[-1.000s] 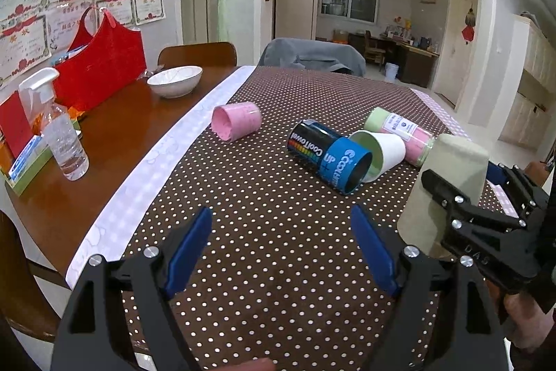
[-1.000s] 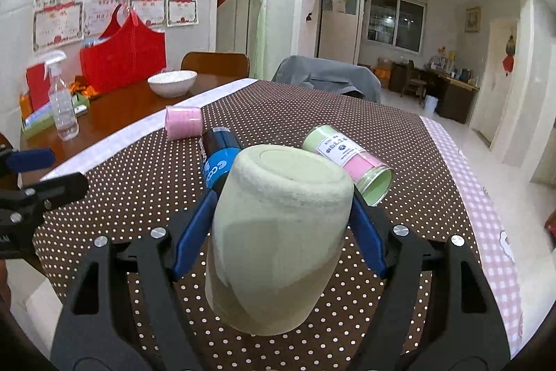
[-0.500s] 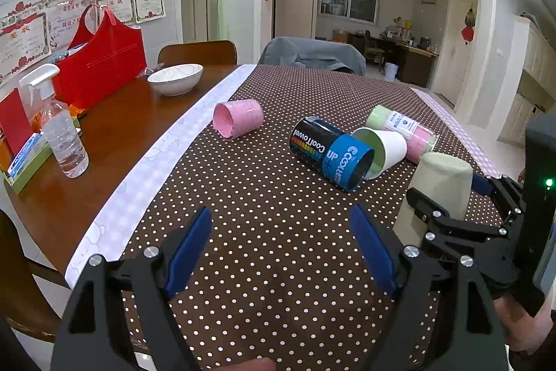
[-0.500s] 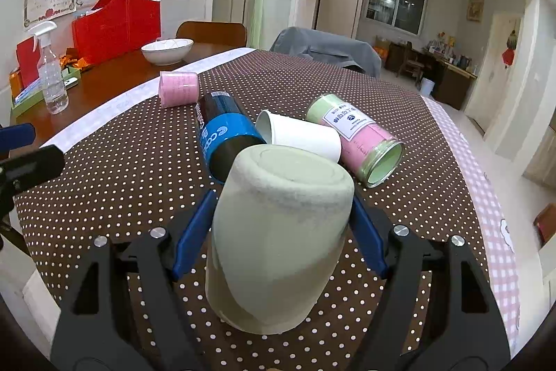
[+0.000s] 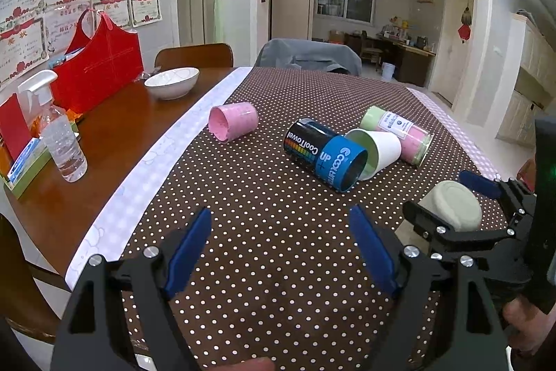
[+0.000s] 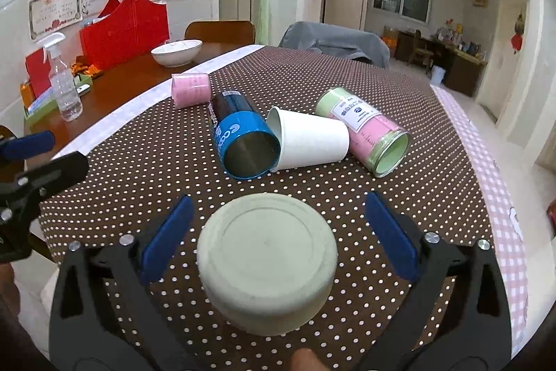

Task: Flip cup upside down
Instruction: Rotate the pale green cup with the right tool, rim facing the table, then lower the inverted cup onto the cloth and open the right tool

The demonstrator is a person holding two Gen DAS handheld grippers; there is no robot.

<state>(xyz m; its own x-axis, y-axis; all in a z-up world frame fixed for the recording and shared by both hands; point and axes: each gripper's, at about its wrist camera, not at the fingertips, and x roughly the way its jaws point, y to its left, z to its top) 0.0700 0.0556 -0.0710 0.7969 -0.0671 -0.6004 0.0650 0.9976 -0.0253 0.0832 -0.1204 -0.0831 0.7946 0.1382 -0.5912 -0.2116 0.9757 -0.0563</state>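
A pale green cup [image 6: 266, 261] stands upside down on the dotted tablecloth [image 6: 399, 193], its base facing up. My right gripper [image 6: 278, 240] is open around it, with its blue pads [image 6: 166, 237] clear of the cup on both sides. The cup also shows in the left wrist view [image 5: 451, 206] at the right, between the right gripper's fingers [image 5: 425, 221]. My left gripper [image 5: 279, 249] is open and empty above the cloth, to the left of the cup.
Lying on their sides farther back are a pink cup [image 5: 232, 121], a black and blue can [image 5: 325, 153], a white cup [image 5: 373, 152] and a green and pink can [image 5: 396, 134]. A white bowl [image 5: 172, 82], spray bottle [image 5: 59, 138] and red bag [image 5: 99, 65] stand on the wooden table at left.
The right gripper lowered the upside-down cup onto the cloth and opened, letting it go. It now looks down on the cup's base. The left gripper has barely moved.
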